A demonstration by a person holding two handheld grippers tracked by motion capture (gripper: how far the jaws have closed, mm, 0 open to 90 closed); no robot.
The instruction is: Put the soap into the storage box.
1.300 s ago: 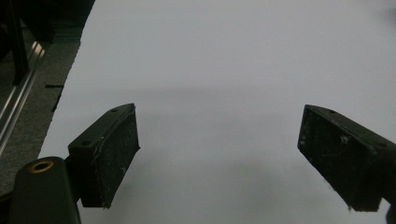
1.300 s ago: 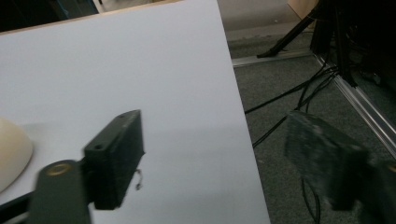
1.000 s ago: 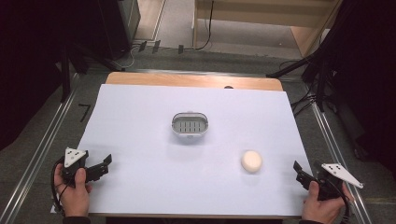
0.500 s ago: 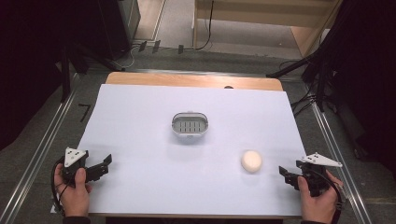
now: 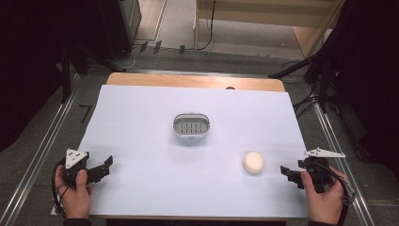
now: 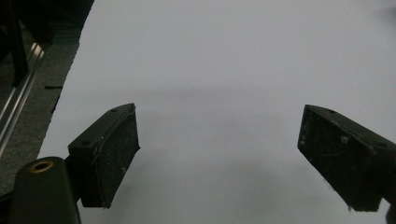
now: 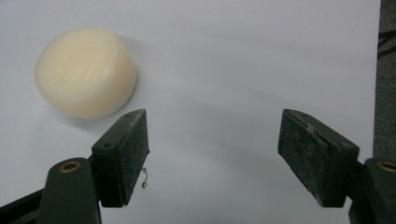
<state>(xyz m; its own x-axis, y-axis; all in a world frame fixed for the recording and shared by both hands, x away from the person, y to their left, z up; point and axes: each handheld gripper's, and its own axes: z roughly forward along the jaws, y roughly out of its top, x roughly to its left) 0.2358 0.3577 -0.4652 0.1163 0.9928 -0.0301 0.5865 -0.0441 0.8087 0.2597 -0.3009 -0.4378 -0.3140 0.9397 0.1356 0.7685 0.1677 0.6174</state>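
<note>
A cream round soap-like lump (image 5: 253, 162) lies on the white sheet, right of centre and near the front. A small grey slotted dish (image 5: 190, 126) stands mid-table. My right gripper (image 5: 286, 175) hovers low just right of the lump, pointing at it. In the right gripper view the lump (image 7: 86, 72) sits ahead and left of the jaws. My right gripper (image 7: 212, 154) is open, its jaws have just been opening, and nothing is between them. My left gripper (image 5: 106, 165) rests at the front left corner, open (image 6: 219, 154) over bare sheet.
The white sheet (image 5: 141, 117) covers a wooden table whose far edge (image 5: 197, 81) shows. Metal rails (image 5: 42, 155) run along both sides over dark floor. Black stands and cables crowd the far right (image 5: 324, 80).
My right gripper has moved left toward the cream lump and lifted a little. The left gripper, the lump and the dish have stayed put.
</note>
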